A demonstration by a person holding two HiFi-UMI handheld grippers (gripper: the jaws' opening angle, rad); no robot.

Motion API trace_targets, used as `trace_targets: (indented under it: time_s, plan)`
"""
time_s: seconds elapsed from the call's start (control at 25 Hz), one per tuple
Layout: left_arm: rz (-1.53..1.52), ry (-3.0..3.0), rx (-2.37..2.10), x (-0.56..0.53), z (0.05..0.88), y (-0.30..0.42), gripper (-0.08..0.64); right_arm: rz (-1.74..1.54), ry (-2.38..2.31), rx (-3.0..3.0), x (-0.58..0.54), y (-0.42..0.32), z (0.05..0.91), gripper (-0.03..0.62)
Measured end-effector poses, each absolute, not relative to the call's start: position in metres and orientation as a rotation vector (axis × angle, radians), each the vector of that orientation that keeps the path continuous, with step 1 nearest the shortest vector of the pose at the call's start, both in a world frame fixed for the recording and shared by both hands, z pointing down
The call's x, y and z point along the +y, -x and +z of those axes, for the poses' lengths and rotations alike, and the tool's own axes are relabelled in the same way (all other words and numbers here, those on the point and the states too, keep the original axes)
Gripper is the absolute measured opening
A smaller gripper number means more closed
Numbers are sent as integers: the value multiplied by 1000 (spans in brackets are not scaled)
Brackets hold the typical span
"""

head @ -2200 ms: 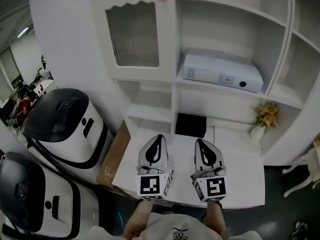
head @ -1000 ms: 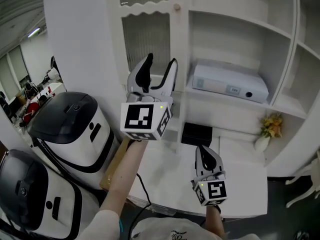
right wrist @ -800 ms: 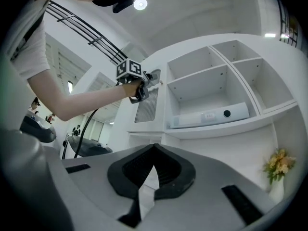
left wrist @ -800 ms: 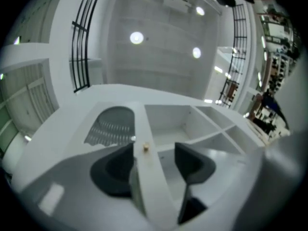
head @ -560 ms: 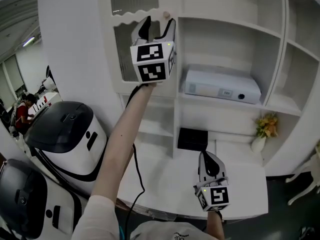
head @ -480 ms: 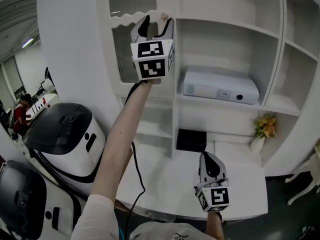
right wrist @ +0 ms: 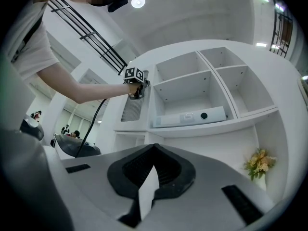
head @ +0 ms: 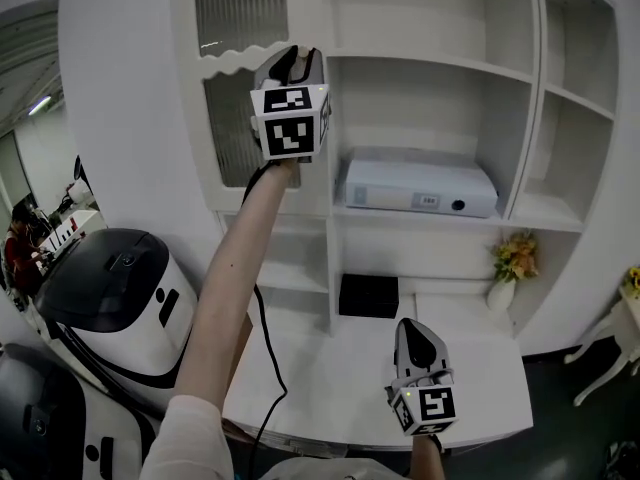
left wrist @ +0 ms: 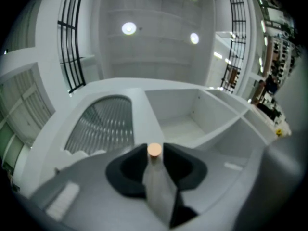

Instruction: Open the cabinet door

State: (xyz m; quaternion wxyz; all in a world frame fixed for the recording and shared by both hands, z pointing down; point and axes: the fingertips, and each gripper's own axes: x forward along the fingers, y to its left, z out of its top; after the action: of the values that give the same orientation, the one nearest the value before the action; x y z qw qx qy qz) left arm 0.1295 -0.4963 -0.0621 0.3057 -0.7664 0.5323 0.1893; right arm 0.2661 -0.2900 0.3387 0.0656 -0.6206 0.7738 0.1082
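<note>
In the head view your left gripper hides the knob; its jaws, just closing, pinch it. The white ribbed-glass cabinet door, at 11 o'clock, looks shut; your right gripper is closed, empty.

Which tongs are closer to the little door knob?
Left. The left tongs have just closed around the knob; the right tongs sit low over the desk, far below it.

The left gripper and the right gripper have pale grey shells with black pads. Each carries a white cube with black square markers. A thin black cable comes from the left one. The sleeve is short and white.
</note>
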Motion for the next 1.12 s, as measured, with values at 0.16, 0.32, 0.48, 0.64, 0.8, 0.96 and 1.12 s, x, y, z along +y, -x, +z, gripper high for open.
trace_targets:
  time_s: [0.16,0.32,0.48,0.64,0.8,0.96,1.12]
  plan:
    - [499,2027,1416,-498,-64,-131,78,312,1881,2331,-289,-267,341,0]
    - [506,2001,1404,-497,-64,-132,80,299,1873,2350,-290,-263,346,0]
    - [564,2028,1383,-498,-65,-131,77,275,1865,2381,-288,-260,354,0]
    - [575,2015,1391,-498,-64,-130,75,241,1852,2445,-283,-258,367,0]
    - [552,2026,1400,-500,-61,-129,75,233,1822,2503,-277,-255,379,0]
    - [570,2050,1402,-496,-63,-129,74,239,1837,2502,-275,-253,380,0]
    - [625,2063,1378,-488,-62,-122,72,279,1825,2511,-273,-240,372,0]
